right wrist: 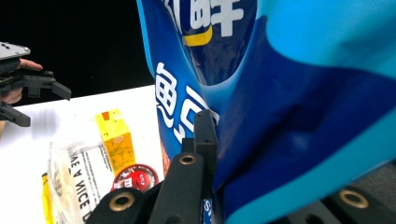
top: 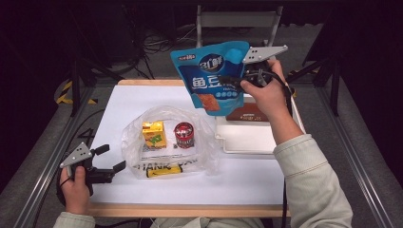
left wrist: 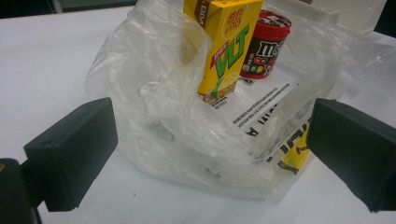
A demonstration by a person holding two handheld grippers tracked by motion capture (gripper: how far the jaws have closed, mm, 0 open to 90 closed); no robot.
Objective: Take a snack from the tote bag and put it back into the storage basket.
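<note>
Nearest the person, the left gripper sits wide open, holding nothing, right at the clear plastic bag with the yellow VLT carton and red m&m's tub inside. Farther back, the right gripper is clamped on the blue snack pouch, which hangs upright in the air. The bag lies down and left of it, so the left gripper is nearer. The left gripper view shows the labels; the high view shows the white tray.

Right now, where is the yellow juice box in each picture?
High view: the yellow juice box stands on the clear plastic bag, left of centre.
Left gripper view: it rises at top centre, tilted in the picture.
Right gripper view: it sits lower left, beside the blue snack pouch.
Shared landmark: the red M&M's tub next to it.
</note>
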